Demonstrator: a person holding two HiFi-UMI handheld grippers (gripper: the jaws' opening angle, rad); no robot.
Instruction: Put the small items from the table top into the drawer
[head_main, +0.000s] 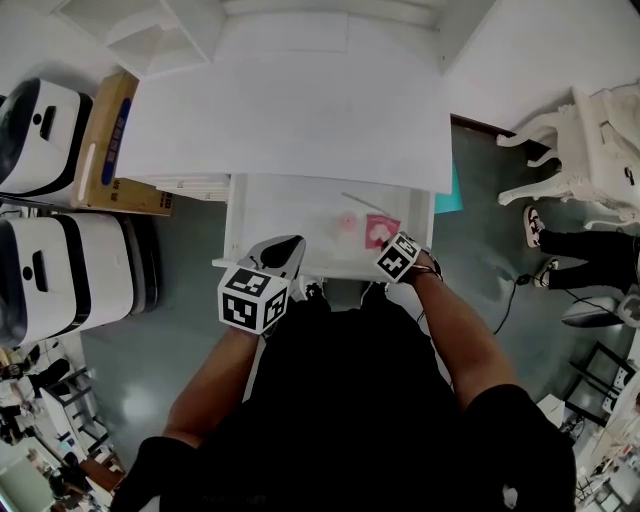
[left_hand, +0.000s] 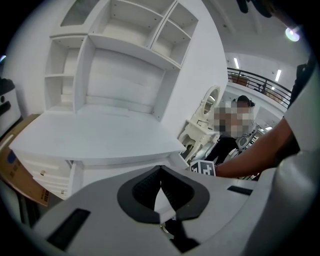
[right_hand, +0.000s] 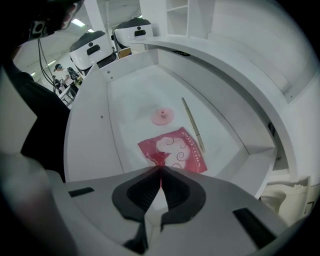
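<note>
The white desk's drawer (head_main: 243, 225) stands pulled out under the bare table top (head_main: 300, 110). On its floor lie a red packet (head_main: 380, 230) (right_hand: 175, 150), a pink round disc (head_main: 346, 222) (right_hand: 162, 116) and a thin stick (right_hand: 192, 124). My right gripper (head_main: 400, 255) (right_hand: 161, 170) is shut and hovers over the drawer's front edge, with the packet just beyond its tips. The left gripper (head_main: 275, 262) (left_hand: 160, 170) is shut with nothing in it, at the drawer's front left. It looks up at the desk's shelves (left_hand: 125, 55).
Two white machines (head_main: 40, 120) (head_main: 60, 280) and a cardboard box (head_main: 110, 140) stand left of the desk. A white ornate chair (head_main: 580, 150) and a person's legs (head_main: 590, 250) are at the right. A small side drawer unit (left_hand: 45, 175) sits under the desk's left end.
</note>
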